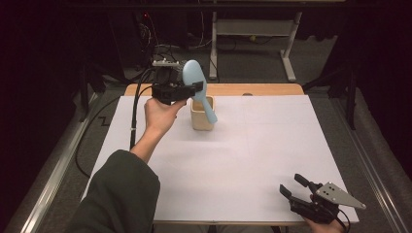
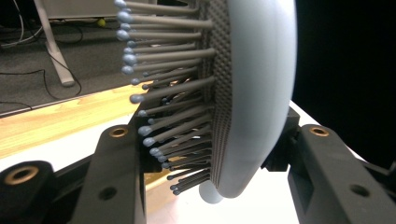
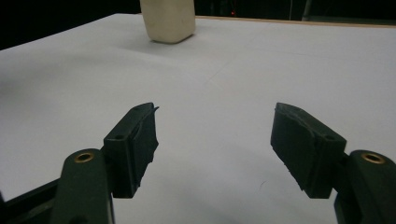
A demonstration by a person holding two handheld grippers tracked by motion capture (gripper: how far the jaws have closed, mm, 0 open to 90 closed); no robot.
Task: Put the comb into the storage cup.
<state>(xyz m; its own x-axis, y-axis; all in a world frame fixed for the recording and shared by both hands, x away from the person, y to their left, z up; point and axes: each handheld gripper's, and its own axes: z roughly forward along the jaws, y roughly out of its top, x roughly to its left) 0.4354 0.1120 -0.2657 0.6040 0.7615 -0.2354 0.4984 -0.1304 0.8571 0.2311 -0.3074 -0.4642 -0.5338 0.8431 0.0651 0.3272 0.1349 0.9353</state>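
Left tool (image 1: pixel 194 89) clamping smooth oval hairbrush (image 1: pixel 196 80), ball-tipped bristles, squarish cream cup (image 1: pixel 201 116)

We see a pale blue hairbrush (image 1: pixel 197 83) with grey bristles (image 2: pixel 173 88) on a dotted grey pad, a cream cup (image 1: pixel 202 114), black grippers — all over a white table (image 1: pixel 252 155) with a wooden far edge.

The high view looks forward and down over the whole table (image 1: pixel 252 160). The right gripper view sits low, facing the far cup (image 3: pixel 168 18), shared with the high view (image 1: pixel 202 114). The left gripper view sits very close to the hairbrush (image 2: pixel 252 93).
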